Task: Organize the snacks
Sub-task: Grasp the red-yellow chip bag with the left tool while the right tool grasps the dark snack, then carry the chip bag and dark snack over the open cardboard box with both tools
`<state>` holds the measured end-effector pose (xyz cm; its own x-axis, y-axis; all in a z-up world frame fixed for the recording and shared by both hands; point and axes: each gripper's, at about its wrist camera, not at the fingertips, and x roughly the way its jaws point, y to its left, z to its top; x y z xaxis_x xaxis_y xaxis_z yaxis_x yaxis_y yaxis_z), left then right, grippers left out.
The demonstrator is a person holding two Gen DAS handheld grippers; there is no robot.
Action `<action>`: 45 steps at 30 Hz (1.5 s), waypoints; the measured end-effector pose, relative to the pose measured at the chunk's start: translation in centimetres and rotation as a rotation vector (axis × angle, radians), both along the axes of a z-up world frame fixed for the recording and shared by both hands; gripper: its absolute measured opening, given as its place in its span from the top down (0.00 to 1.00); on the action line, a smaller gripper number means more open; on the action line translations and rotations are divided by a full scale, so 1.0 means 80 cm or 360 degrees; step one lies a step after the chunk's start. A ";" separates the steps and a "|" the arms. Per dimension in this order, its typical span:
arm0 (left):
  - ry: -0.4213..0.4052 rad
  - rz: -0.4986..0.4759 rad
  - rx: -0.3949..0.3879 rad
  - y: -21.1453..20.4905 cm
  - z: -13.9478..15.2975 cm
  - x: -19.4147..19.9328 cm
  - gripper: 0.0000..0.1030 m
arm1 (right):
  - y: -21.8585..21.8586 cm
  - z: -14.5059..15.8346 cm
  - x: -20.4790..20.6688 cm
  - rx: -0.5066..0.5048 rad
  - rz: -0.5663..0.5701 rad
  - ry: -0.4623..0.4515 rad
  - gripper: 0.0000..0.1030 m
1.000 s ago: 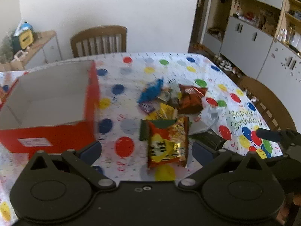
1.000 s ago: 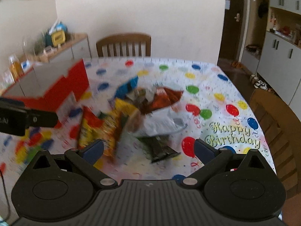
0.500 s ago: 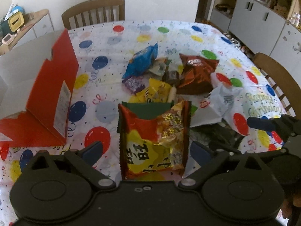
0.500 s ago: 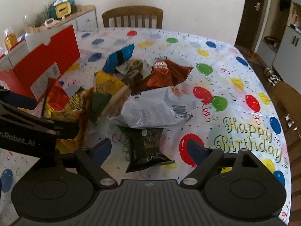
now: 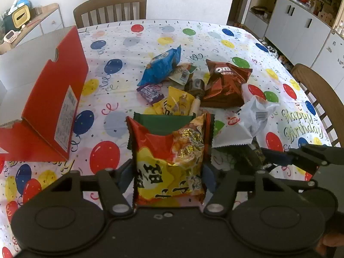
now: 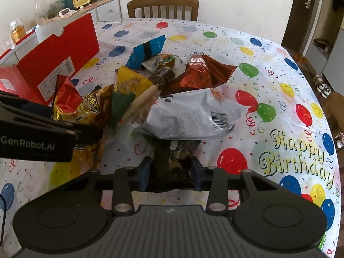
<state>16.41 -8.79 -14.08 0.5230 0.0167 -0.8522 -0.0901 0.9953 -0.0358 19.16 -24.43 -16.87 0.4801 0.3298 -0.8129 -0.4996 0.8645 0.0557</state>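
Table [image 5: 150, 34]: is being covered by a glossy balloon-print cloth, with the snacks heaped at its middle.
Red box [image 5: 49, 99]: a stiff cardboard carton is being kept at the far left, open, probably as the bin for sorted packets.
Grey bag [image 6: 193, 116]: a crinkled foil pouch is being draped over the dark packet's far end.
Red-and-yellow bag [image 5: 169, 163]: a puffy, shiny packet is being pinched at its near end by the left gripper [image 5: 166, 177], jaws closed onto it, likely for carrying to the box.
Dark packet [image 6: 175, 161]: a flat glossy wrapper is being clamped between the narrowed jaws of the right gripper [image 6: 172, 175], near centre.
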 end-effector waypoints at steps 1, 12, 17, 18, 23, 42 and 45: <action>0.0005 0.0005 -0.0007 0.001 0.001 0.000 0.41 | -0.001 0.001 0.000 0.0005 -0.0001 0.0005 0.65; -0.0004 0.0038 -0.0091 0.012 0.027 -0.030 0.42 | -0.025 0.040 -0.035 0.0127 0.0031 0.0018 0.66; -0.0014 0.0055 -0.0139 0.027 0.045 -0.047 0.42 | -0.028 0.068 -0.052 0.0194 0.0047 -0.0005 0.66; -0.0018 0.0059 -0.0146 0.031 0.049 -0.050 0.43 | -0.027 0.075 -0.054 0.0207 0.0056 -0.0012 0.66; -0.0064 0.0091 -0.0140 0.056 0.074 -0.060 0.43 | -0.009 0.109 -0.061 0.0250 0.0105 -0.0085 0.66; -0.0248 0.0199 -0.0053 0.215 0.161 -0.054 0.42 | 0.180 0.200 -0.041 0.0347 0.0344 -0.0267 0.66; -0.0244 0.0223 -0.0014 0.244 0.162 -0.045 0.42 | 0.219 0.200 -0.038 0.0324 0.0387 -0.0275 0.66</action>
<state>12.79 10.70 -1.15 0.6397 0.0914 -0.7632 -0.2207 0.9729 -0.0684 16.15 -6.90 -0.84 0.4926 0.5980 -0.6323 -0.7062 0.6993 0.1112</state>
